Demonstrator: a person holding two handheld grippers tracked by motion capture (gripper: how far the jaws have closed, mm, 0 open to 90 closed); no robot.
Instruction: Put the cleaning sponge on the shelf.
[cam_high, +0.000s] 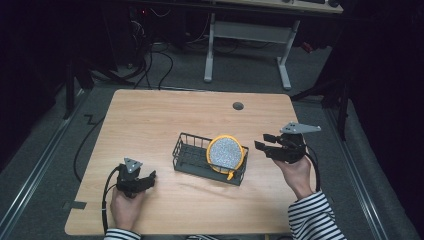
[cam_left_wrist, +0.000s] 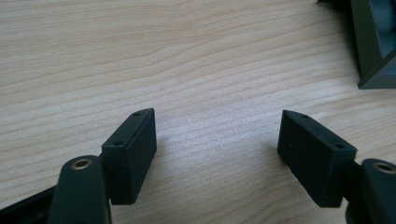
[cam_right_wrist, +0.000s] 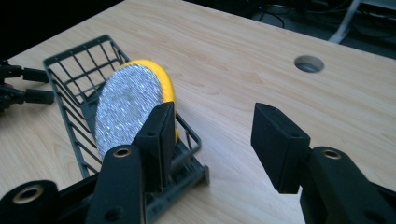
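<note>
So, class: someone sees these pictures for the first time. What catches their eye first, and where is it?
Probably the yellow-rimmed silver scrub pad, propped on edge at the right end of the dark wire basket mid-table. Next, the open right gripper just right of the basket, and the open left gripper near the front left.

In the high view, light falls from above onto the desk (cam_high: 165, 115), leaving its pale wood evenly bright while the floor and the room around it sink into near black at the left and right sides. Shadows on the desk are short and soft. The picture is slightly grainy and soft in fine detail.

In the left gripper view the wood grain is sharp in the middle and a mild sheen lies between the jaws; the near parts of the left gripper (cam_left_wrist: 217, 140) at the bottom are blurred.

In the right gripper view the silver pad (cam_right_wrist: 126, 109) glitters with speckled glare, the near jaws are soft, and the far background is dark.
</note>
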